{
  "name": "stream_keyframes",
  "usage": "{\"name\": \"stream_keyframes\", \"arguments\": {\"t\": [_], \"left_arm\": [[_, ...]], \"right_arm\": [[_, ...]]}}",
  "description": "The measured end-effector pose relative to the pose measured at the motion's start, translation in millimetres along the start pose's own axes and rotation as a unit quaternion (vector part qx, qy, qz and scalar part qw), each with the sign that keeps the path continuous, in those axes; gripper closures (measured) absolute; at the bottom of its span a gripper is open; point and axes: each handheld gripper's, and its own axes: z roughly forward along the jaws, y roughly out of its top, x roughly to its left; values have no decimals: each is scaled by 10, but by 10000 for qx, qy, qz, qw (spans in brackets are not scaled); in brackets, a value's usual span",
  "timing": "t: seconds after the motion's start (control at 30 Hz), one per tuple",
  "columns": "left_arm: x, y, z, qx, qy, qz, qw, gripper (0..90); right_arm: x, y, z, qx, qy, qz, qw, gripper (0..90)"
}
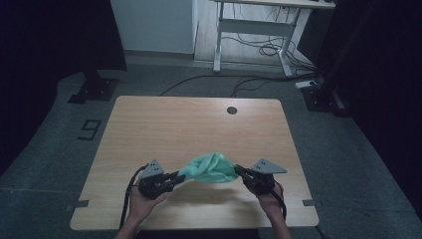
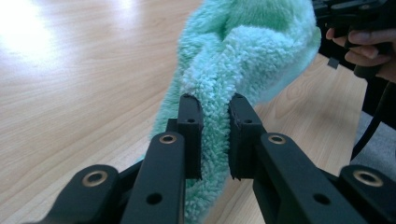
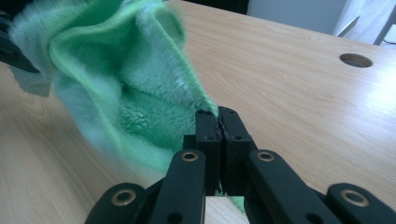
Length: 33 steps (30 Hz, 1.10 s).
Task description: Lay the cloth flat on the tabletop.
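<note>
A: How do we expect this towel [image 1: 211,168] to behave?

B: As soft and light as it looks, we'd judge. It is a fluffy mint-green cloth with no stiffness at all, so it sags in the middle and bunches into folds between our two hands, hanging over the near part of the surface [image 1: 164,124].

A: And our hold on it?

B: The left gripper [image 1: 175,177] is clamped on a thick bunched fold at the towel's left end; in the left gripper view the pile fills the gap between the pads [image 2: 190,135] and bulges out around them. The right gripper [image 1: 238,171] is pinched nearly flat on a thin edge at the right end (in the right gripper view its jaws stand almost touching, with just a sliver of green hem between them).

A: Is either hold a worry?

B: The thin one more than the thick one, we think. Plush fabric is grippy rather than slick, but a single layer of hem could creep out under a hard tug. We'd rather take it at corners or along the hemmed edge, a little way in, than by a loose clump in the middle.

A: Any risk of breaking something?

B: None that we can see. The towel won't mind rough handling, and the surface around it looks bare except for a round cable hole [image 1: 232,110] at the far side.
</note>
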Motion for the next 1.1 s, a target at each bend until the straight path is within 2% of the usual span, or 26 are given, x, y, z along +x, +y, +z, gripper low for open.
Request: {"name": "stream_keyframes", "arguments": {"t": [0.17,0.27,0.3,0.37,0.43,0.57,0.6,0.63,0.67,0.7,0.8,0.83,0.87,0.93,0.97,1.07,1.1], "left_arm": [[32,12,-64,-117,-47,-45,9999,779],[44,22,-92,-162,-133,-74,9998,781],[51,31,-120,-213,-257,-106,9994,781],[52,39,-150,-255,-373,-114,9989,781],[50,35,-157,-251,-364,-99,9990,780],[66,-7,-102,-116,-316,-119,9994,779],[95,-56,-36,50,-300,-166,9994,778],[107,-77,-11,109,-297,-195,9993,778],[107,-77,-11,109,-297,-195,9993,776],[141,-133,62,283,-311,-262,9988,773],[151,-170,119,393,-271,-263,9985,769],[157,-201,172,509,-191,-227,9983,768],[156,-211,193,555,-156,-207,9981,766],[154,-225,224,614,-107,-187,9979,766],[155,-230,233,634,-111,-190,9977,765],[166,-247,253,633,-86,-257,9976,765],[174,-255,259,628,-93,-298,9975,765]], "right_arm": [[-36,26,-82,-111,-22,59,9999,874],[-31,46,-111,-144,-23,29,9999,875],[-20,65,-141,-157,-41,-2,9999,875],[-16,79,-165,-189,-27,0,9998,875],[-9,90,-186,-209,-12,-2,9998,874],[-4,78,-166,-143,-26,-1,9999,874],[-26,29,-99,28,-23,80,10000,872],[-42,-2,-59,146,-12,122,9998,872],[-42,-2,-59,146,-12,122,9998,872],[-76,-70,24,376,0,213,9991,870],[-126,-166,132,625,-5,343,9975,854],[-145,-207,171,709,-22,374,9968,829],[-152,-231,191,730,-95,360,9966,799],[-163,-287,219,730,-404,335,9960,730],[-167,-299,214,696,-457,342,9959,702],[-131,-290,170,476,-454,328,9973,660],[-92,-280,157,408,-305,318,9982,646]]}}
